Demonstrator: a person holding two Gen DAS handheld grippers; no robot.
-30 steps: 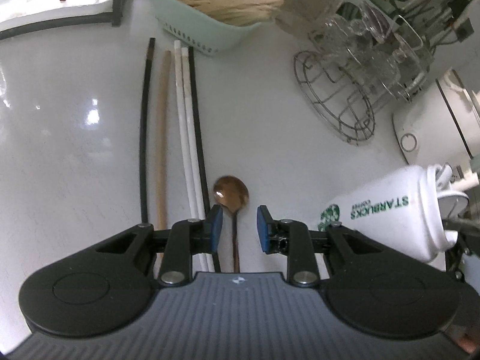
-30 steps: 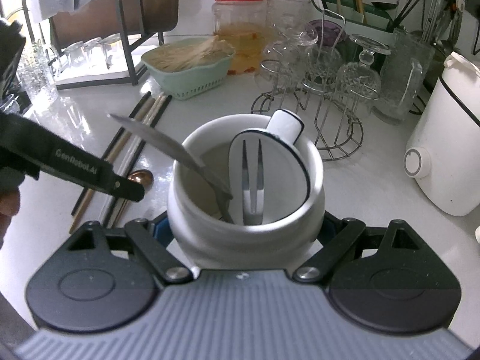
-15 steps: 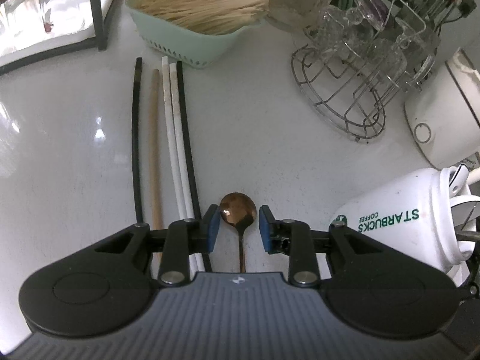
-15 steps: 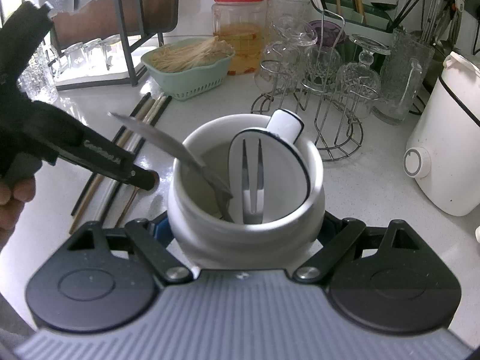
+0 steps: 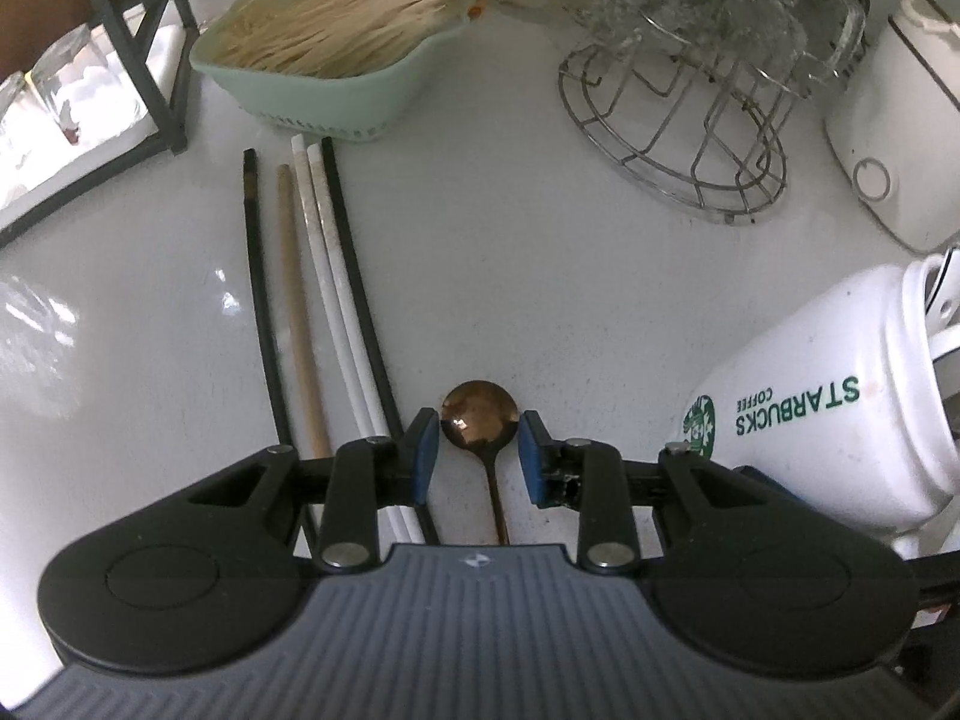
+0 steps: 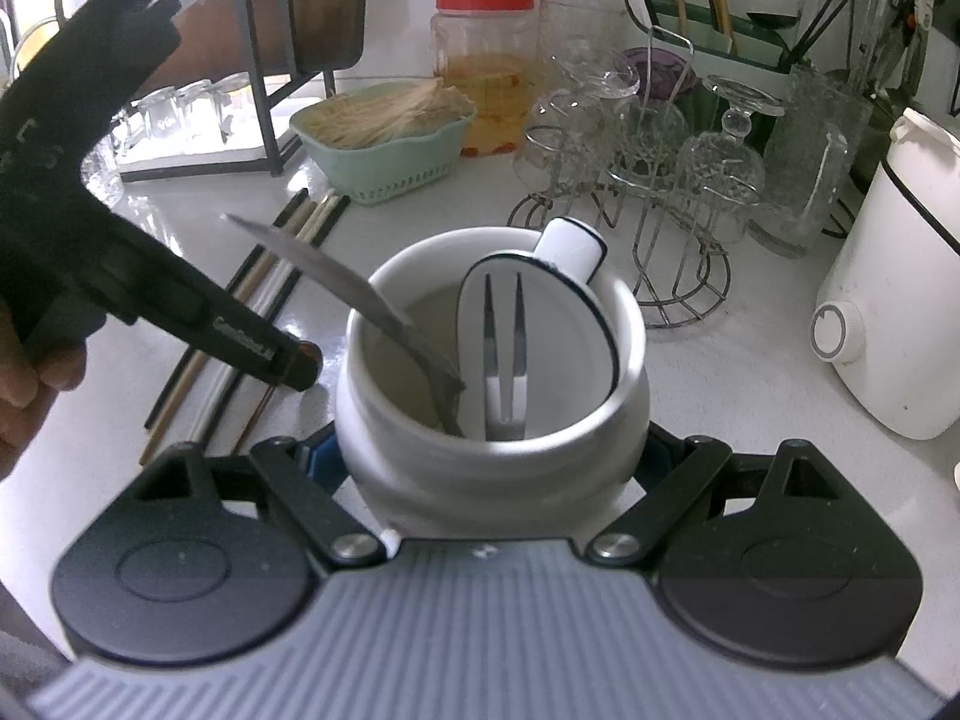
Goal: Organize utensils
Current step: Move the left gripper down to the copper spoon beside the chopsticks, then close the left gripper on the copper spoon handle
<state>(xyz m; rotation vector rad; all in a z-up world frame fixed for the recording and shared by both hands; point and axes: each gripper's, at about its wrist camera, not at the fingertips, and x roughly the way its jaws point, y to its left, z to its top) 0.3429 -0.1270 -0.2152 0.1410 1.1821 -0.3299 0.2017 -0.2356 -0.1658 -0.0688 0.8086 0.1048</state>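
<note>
So the count first: five chopsticks [image 5: 312,324] laid side by side on the white bench [image 5: 510,276] – two black, two white, one wooden – and one copper spoon [image 5: 480,420] lying just to the right of them. One white Starbucks mug [image 6: 492,420], and inside it I count two utensils: a metal knife [image 6: 336,282] leaning out to the left and a white-handled fork [image 6: 504,354] standing prongs up.

The left tool [image 5: 480,459] points steeply down at the bench, blue pads apart, with the spoon's bowl sitting right between the fingertips. There's a small gap on each side, so it isn't pinching it. The spoon's handle runs back under the tool body. The chopsticks lie to the left of this tool, their near ends passing under its left finger. The mug is off to its right, tipped.

The right tool [image 6: 492,450] is clamped around the mug's belly, one pad on each side, angled down at the bench so you look straight into the mug. From that view the left tool reaches in from the left, with a hand [image 6: 30,384] wrapped on its grip.

Further ahead of both tools: one mint basket [image 5: 336,72] full of thin sticks, one wire rack [image 5: 678,132] with glasses hung on it, one red-lidded jar [image 6: 486,66], one white appliance [image 6: 894,312] to the right.
</note>
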